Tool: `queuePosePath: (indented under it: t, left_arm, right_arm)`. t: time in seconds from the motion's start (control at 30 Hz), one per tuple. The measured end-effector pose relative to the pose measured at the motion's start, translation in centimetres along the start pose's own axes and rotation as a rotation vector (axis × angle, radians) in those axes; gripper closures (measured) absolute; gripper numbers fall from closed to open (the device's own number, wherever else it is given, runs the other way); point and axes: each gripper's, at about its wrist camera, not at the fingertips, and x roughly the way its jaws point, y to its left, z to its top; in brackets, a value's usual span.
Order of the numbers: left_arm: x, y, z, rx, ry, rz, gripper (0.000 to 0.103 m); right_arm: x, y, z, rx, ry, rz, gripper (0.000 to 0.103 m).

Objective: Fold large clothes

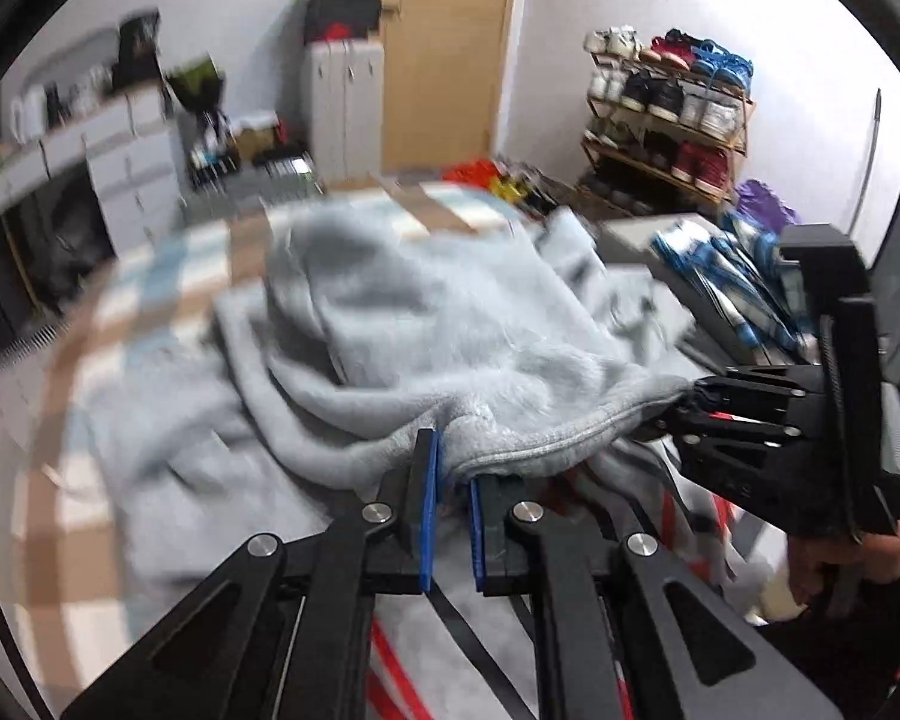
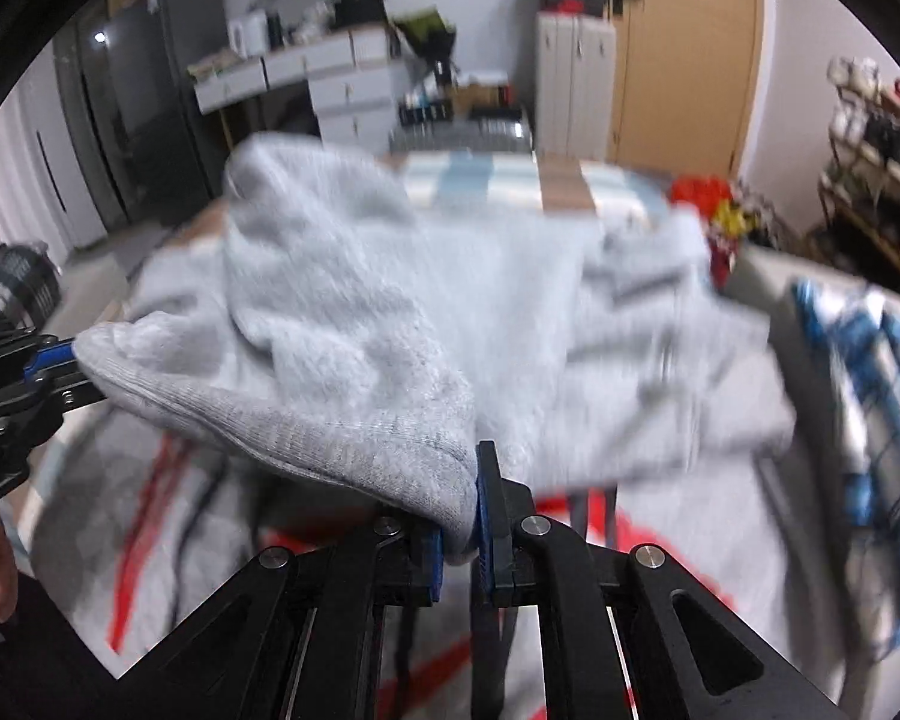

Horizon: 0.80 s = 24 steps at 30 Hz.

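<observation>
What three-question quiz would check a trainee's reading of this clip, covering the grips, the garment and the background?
1. True or false: both grippers are shut on the grey sweatshirt.
2. Which part of the garment spans between the left gripper and the right gripper? A) a zipper B) the ribbed hem C) a belt
3. Fill in: against the far wall on the right stands a rack full of ____.

Key: 1 true; 2 B; 3 shoes. In the right wrist view the ribbed hem runs from one gripper to the other, lifted above the bedding.
</observation>
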Motion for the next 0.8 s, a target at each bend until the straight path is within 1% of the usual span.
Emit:
queuePosePath:
  t: [0.03, 0.07, 0.1, 0.13, 0.2, 0.23, 0.27, 0.3, 0.33, 0.37, 0.4, 0.43, 0.47, 0.5, 0.53, 0.6, 0.63, 0.7, 0.73, 0.77, 0.8]
  left_arm:
    - [0.2, 0.0, -0.1, -0.006, 0.024, -0.023, 0.097]
    - [1.1, 0.3, 0.0, -0.010, 0.072, -0.048, 0.096]
    - [1.5, 0.5, 0.1, -0.008, 0.096, -0.058, 0.096]
    - [1.4, 0.7, 0.2, -0.004, 0.092, -0.071, 0.096]
    - [1.1, 1.4, 0.4, 0.000, 0.061, -0.078, 0.095]
    - [0.8, 1.8, 0.5, -0.001, 0.053, -0.084, 0.095]
    - [0.5, 2.2, 0.3, -0.009, 0.044, -0.090, 0.095]
    - [0.4, 2.7, 0.3, -0.022, 0.047, -0.091, 0.094]
    - [0.6, 3.0, 0.5, -0.031, 0.065, -0.082, 0.093]
    - [0.3, 2.3, -0.1, -0.031, 0.077, -0.076, 0.085]
    - [0.1, 2.7, 0.4, -0.033, 0.081, -0.078, 0.067]
    - [-0.2, 2.8, 0.6, -0.038, 0.072, -0.081, 0.058]
    - [-0.9, 2.8, 0.6, -0.039, 0.060, -0.085, 0.049]
    - [-1.7, 2.6, 0.8, -0.025, 0.043, -0.092, 0.044]
    - [-2.2, 2.1, 0.0, -0.010, 0.027, -0.092, 0.041]
    - [-3.1, 1.4, -0.3, 0.013, -0.031, -0.069, 0.027]
    - [-3.1, 1.2, -0.3, 0.010, -0.053, -0.050, 0.024]
    - [-2.4, 1.5, -0.1, -0.008, -0.059, -0.004, 0.024]
    - [-1.9, 1.6, -0.3, -0.015, -0.051, 0.014, 0.024]
    - [-1.9, 2.4, -1.2, -0.024, -0.044, 0.032, 0.024]
    - [-1.2, 2.9, -1.1, -0.052, -0.029, 0.069, 0.024]
  right_arm:
    - [0.4, -0.3, -0.4, 0.005, 0.027, 0.002, 0.092]
    - [0.6, -0.6, -0.7, 0.013, 0.046, 0.000, 0.090]
    - [0.6, -0.8, -0.9, 0.015, 0.056, 0.004, 0.089]
    - [0.5, -0.8, -0.9, 0.008, 0.065, 0.005, 0.086]
    - [-0.2, -0.8, -0.9, -0.030, 0.093, -0.003, 0.061]
    - [-0.5, -0.8, -0.9, -0.043, 0.114, 0.012, 0.036]
    - [-0.8, -0.8, -1.2, -0.053, 0.123, 0.028, 0.028]
    - [-1.4, -0.9, -1.6, -0.070, 0.120, 0.039, 0.028]
    - [-2.2, -1.1, -1.9, -0.088, 0.111, 0.035, 0.028]
    - [-2.8, -1.4, -2.0, -0.099, 0.104, 0.041, 0.028]
    - [-3.6, -1.6, -2.0, -0.101, 0.093, 0.053, 0.028]
    - [-3.9, -1.8, -2.2, -0.095, 0.083, 0.059, 0.028]
    - [-4.8, -2.1, -1.5, -0.082, 0.063, 0.070, 0.028]
    - [-5.4, -2.3, -0.7, -0.069, 0.039, 0.088, 0.028]
    - [-5.7, -2.1, 0.0, -0.061, 0.020, 0.103, 0.028]
    - [-6.4, -1.8, 2.4, -0.026, -0.040, 0.138, 0.023]
    - [-6.4, -1.5, 3.4, -0.014, -0.059, 0.154, 0.018]
    - [-5.2, 0.1, 6.5, -0.010, -0.078, 0.165, 0.018]
    - [-4.2, 1.2, 7.5, -0.018, -0.070, 0.161, 0.018]
    - [-2.7, 2.5, 9.2, -0.033, -0.049, 0.166, 0.018]
    - [-1.7, 3.4, 10.1, -0.044, -0.035, 0.182, 0.018]
